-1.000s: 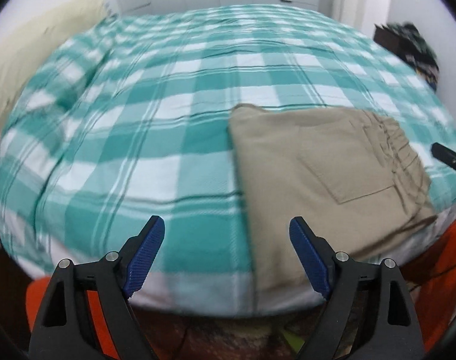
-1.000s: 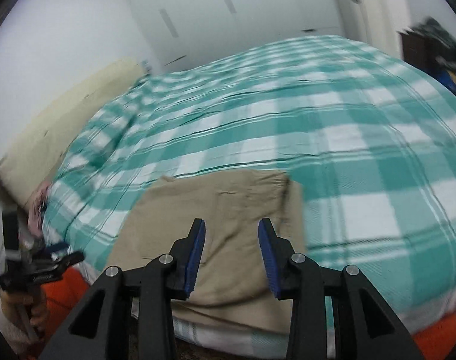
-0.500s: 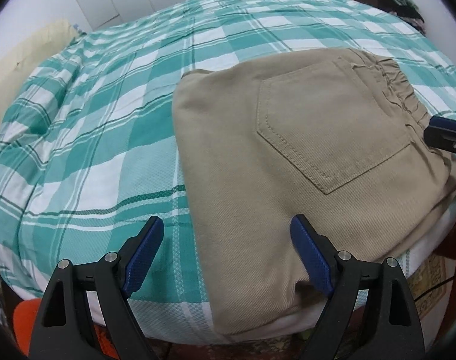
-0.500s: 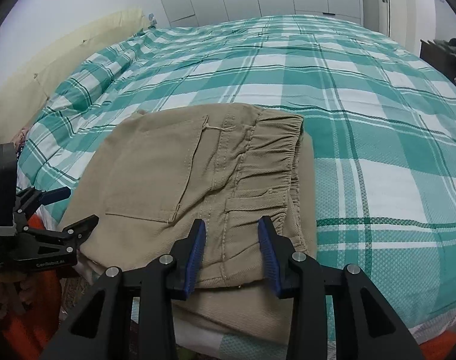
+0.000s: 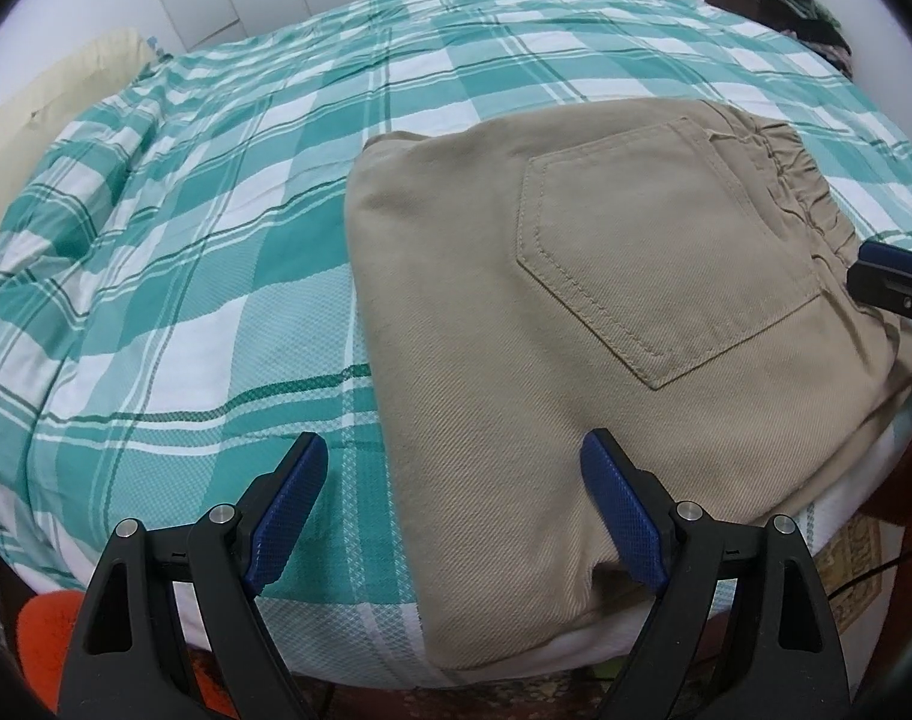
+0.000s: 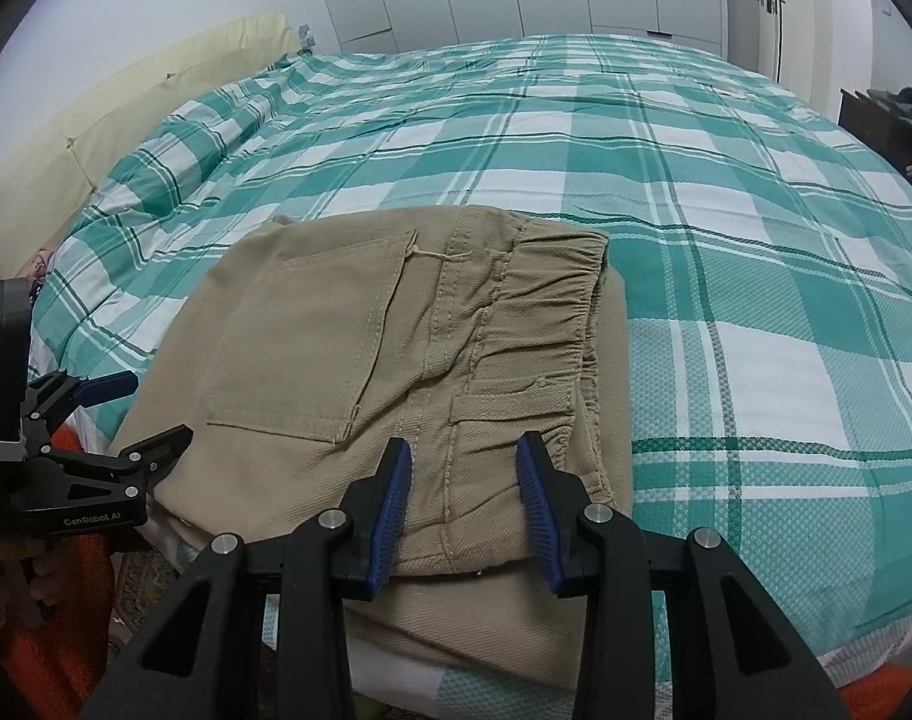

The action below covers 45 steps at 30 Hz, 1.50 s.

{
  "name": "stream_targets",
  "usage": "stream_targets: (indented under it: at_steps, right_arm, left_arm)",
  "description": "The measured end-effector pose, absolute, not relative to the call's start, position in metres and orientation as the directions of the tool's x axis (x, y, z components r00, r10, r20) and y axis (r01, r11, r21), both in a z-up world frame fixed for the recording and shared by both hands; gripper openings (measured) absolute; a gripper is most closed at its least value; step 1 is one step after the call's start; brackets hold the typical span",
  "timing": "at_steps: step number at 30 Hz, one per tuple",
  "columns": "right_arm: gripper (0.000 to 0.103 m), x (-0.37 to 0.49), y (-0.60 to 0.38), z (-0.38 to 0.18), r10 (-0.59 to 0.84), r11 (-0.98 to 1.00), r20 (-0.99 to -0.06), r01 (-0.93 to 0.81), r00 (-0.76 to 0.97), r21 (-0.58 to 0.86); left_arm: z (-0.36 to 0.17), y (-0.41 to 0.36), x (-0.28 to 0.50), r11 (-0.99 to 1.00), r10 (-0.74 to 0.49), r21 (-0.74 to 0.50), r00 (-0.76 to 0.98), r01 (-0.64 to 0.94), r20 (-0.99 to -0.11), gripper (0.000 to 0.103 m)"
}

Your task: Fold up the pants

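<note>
The bed, covered in a teal plaid sheet, carries the folded khaki pants at its near edge. The left gripper is spread wide over the pants' corner, gripping nothing. The right gripper hangs part-open above the waistband, pads clear of the cloth.

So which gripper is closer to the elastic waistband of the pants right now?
Right. The right gripper hovers open directly at the waistband end of the folded pants. The left gripper is open at the opposite folded end, away from the waistband.
</note>
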State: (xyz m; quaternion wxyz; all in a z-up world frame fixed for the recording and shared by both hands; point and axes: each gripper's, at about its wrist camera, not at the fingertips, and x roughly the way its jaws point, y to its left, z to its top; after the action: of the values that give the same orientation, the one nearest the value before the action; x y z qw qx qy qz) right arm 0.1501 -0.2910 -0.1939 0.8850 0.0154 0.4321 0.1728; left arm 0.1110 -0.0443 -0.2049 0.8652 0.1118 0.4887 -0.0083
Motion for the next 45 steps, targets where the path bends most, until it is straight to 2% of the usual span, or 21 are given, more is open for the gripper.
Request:
stream_targets:
  at_steps: [37, 41, 45]
  right_arm:
    - [0.038, 0.15, -0.293, -0.193, 0.309, 0.94, -0.761, -0.303, 0.57, 0.155]
    - [0.038, 0.157, -0.296, -0.175, 0.311, 0.944, -0.782, -0.268, 0.54, 0.191]
    - [0.043, 0.172, -0.291, -0.144, 0.318, 0.944, -0.75, -0.267, 0.58, 0.194]
  left_arm:
    - [-0.205, -0.047, 0.107, 0.968, 0.115, 0.216, 0.545, 0.126, -0.831, 0.088]
    - [-0.205, -0.047, 0.107, 0.969, 0.116, 0.215, 0.543, 0.122, -0.831, 0.088]
    - [-0.205, -0.047, 0.107, 0.967, 0.12, 0.221, 0.547, 0.124, -0.829, 0.088]
